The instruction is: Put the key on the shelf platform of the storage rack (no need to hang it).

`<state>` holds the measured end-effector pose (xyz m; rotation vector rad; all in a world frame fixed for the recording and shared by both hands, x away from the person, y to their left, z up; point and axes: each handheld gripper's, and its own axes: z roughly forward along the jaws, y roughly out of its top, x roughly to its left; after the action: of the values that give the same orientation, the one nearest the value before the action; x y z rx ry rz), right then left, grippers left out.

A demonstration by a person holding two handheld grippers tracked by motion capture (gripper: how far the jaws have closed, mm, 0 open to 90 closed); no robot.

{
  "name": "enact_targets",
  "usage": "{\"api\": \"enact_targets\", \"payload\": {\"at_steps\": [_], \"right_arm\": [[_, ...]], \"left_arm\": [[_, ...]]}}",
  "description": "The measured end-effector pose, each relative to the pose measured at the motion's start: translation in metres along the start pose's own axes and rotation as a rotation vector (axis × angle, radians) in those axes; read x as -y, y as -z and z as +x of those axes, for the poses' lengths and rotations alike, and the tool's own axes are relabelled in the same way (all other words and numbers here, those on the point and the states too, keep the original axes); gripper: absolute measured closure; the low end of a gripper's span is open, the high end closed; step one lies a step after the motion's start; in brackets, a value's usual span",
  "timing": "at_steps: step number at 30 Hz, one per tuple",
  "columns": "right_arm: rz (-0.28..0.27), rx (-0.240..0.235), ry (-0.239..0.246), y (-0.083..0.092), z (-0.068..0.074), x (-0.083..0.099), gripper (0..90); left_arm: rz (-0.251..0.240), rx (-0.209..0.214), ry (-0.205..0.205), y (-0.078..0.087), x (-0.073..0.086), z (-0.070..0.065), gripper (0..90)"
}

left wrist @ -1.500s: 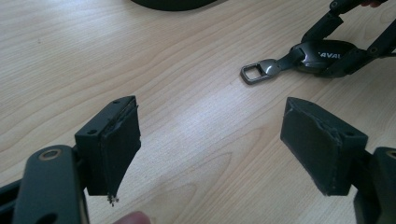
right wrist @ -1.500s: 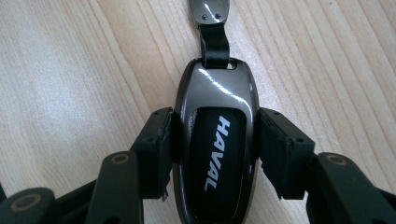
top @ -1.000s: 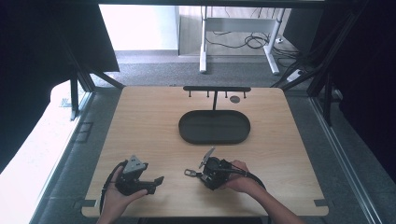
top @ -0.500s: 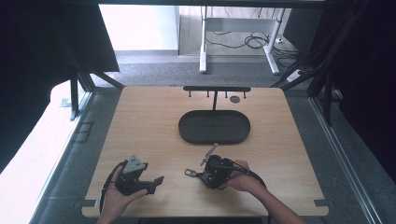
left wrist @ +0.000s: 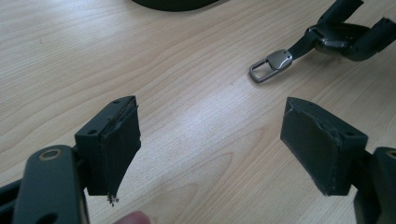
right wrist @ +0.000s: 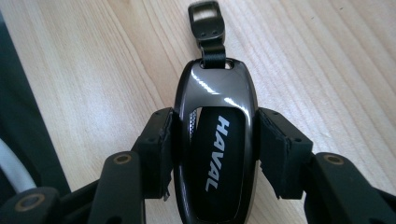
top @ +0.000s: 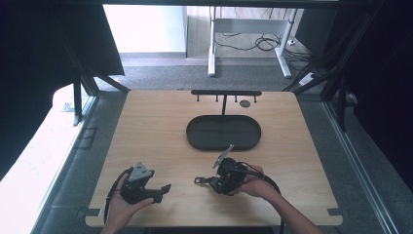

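Car key fob (right wrist: 215,144) — dark, glossy, marked HAVAL — sits pinched between the pads of the right gripper (right wrist: 215,149), which press on its two long sides. Its short strap and metal clasp (right wrist: 206,18) stick out ahead of the jaws, over the wooden bench (right wrist: 327,70). In the high view the right gripper (top: 225,178) is near the bench's front edge, with the black oval tray (top: 223,132) just beyond it. The left gripper (top: 156,191) rests off to the right gripper's side, well apart from it, jaws spread wide with nothing between them — the clasp (left wrist: 271,65) lies ahead of it on the wood.
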<state>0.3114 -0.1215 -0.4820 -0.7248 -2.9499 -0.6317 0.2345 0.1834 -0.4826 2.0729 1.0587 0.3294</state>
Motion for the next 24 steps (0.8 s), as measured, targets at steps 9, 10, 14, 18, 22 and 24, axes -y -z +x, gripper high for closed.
{"api": "enact_targets", "payload": {"at_steps": [9, 10, 14, 18, 22, 24], "right_arm": [[-0.044, -0.013, -0.013, 0.013, -0.003, 0.001, 49.7], [-0.049, -0.015, -0.013, 0.014, -0.003, 0.001, 49.7], [-0.063, -0.016, -0.017, 0.019, -0.004, 0.001, 49.7], [-0.08, -0.017, -0.021, 0.024, -0.005, 0.001, 49.7], [-0.093, -0.015, -0.026, 0.03, -0.007, 0.002, 49.7], [-0.101, -0.006, -0.032, 0.033, -0.008, 0.002, 49.7]], "left_arm": [[0.001, -0.001, 0.002, -0.001, 0.0, 0.0, 20.3], [0.003, 0.0, 0.001, -0.001, 0.0, 0.0, 20.3], [0.001, -0.001, 0.003, -0.001, 0.0, -0.001, 20.3], [0.003, 0.0, 0.002, -0.001, 0.0, 0.0, 20.3], [0.005, 0.001, 0.001, -0.002, 0.0, -0.001, 20.3], [0.006, 0.001, -0.001, -0.002, 0.0, -0.001, 20.3]]}}
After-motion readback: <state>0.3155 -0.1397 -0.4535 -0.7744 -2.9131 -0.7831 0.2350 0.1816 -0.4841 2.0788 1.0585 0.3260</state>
